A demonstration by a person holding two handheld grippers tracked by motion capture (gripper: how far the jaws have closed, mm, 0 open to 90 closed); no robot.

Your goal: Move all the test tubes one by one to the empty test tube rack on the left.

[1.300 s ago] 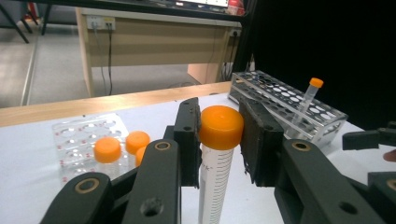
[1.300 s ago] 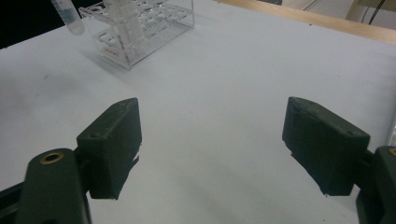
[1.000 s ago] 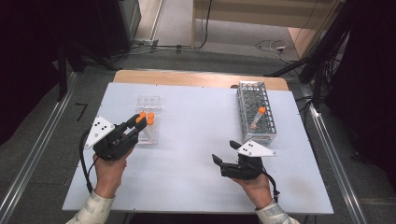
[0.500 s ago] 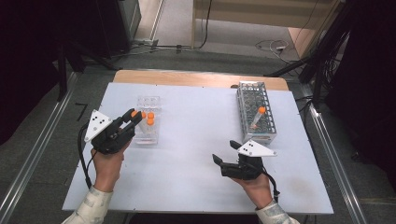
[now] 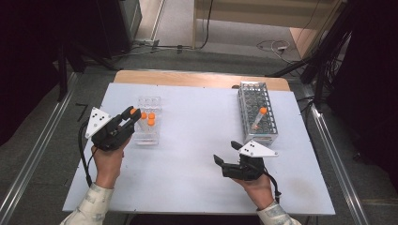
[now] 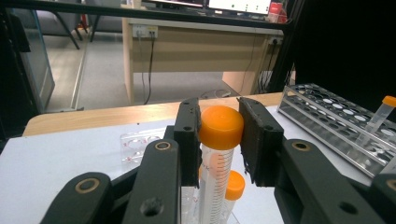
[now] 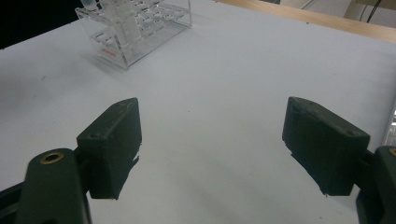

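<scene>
Tube (image 6: pixel 218 158) first: I see it pinched in my left gripper (image 5: pixel 126 121), the two black jaws pressing on either side of its orange cap, as the left gripper view shows plainly. The tube hangs upright below the cap, its clear wall marked with a printed scale. In the high view the left gripper sits at the left side of the white table (image 5: pixel 197 154), just beside the clear plastic rack (image 5: pixel 146 136), with the orange cap showing at the jaw tips. Two more orange-capped tubes (image 5: pixel 148 118) stand in that clear rack; one of them appears low in the left gripper view, right behind the tube I hold.

My right gripper (image 5: pixel 224 158) rests low near the front of the table, well apart from the left one, held in the person's right hand (image 5: pixel 258 187). Its jaws stand spread wide with nothing between them; the right gripper view shows bare white table between the two pads (image 7: pixel 112 144) and the clear rack farther off at the upper left.

At the right side of the table lies a long metal rack (image 5: pixel 257 112), with a single orange-capped tube (image 5: pixel 258 118) leaning tilted in it. I also see this rack at the right edge of the left gripper view.
</scene>
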